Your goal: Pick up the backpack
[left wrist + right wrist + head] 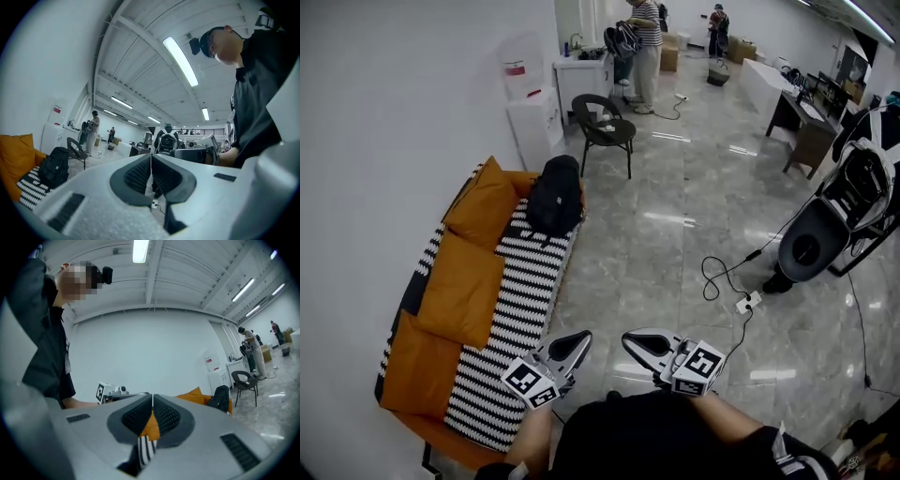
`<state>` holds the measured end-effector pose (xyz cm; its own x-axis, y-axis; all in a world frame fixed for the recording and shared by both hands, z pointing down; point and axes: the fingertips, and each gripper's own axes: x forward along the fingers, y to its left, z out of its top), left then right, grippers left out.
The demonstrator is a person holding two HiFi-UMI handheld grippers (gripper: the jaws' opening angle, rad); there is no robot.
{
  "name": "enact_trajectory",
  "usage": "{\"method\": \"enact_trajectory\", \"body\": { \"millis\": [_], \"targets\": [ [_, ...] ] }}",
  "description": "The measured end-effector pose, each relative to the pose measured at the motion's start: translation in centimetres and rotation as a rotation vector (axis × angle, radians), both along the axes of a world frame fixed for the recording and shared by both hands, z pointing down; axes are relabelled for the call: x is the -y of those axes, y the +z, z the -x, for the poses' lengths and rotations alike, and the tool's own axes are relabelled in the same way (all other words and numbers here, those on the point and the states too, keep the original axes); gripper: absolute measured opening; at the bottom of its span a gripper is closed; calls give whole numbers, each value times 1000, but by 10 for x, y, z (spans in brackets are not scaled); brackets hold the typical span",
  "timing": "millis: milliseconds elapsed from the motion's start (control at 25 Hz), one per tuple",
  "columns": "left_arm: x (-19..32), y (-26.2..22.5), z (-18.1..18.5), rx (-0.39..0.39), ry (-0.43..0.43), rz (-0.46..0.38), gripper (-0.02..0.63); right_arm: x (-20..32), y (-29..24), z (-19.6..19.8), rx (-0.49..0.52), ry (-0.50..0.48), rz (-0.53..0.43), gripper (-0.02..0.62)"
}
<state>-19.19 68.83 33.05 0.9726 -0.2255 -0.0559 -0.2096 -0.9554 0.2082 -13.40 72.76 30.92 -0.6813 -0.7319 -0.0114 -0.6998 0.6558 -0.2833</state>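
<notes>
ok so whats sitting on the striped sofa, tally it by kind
orange cushions: 3
black backpack: 1
total: 4

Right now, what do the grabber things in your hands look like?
The left gripper and right gripper are smooth pale grey shells. Their fingers have dark ribbed pads. Each gripper carries a white cube printed with black square markers. The person holding them wears a black top.
</notes>
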Motion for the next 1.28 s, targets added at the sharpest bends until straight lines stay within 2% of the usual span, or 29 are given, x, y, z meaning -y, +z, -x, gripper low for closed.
{"method": "enact_trajectory", "body": {
  "millis": [160,520,720,1280],
  "targets": [
    [0,16,4,-7,-24,22,25,3,16,-6,-59,9,22,29],
    [13,32,-5,16,-49,52,24,15,34,-24,-24,-11,23,29],
    [40,34,-15,45,-64,51,25,51,40,-32,10,-40,26,29],
    [134,28,-51,95,-103,40,25,164,25,-70,19,-105,-15,29]
  ]
}}
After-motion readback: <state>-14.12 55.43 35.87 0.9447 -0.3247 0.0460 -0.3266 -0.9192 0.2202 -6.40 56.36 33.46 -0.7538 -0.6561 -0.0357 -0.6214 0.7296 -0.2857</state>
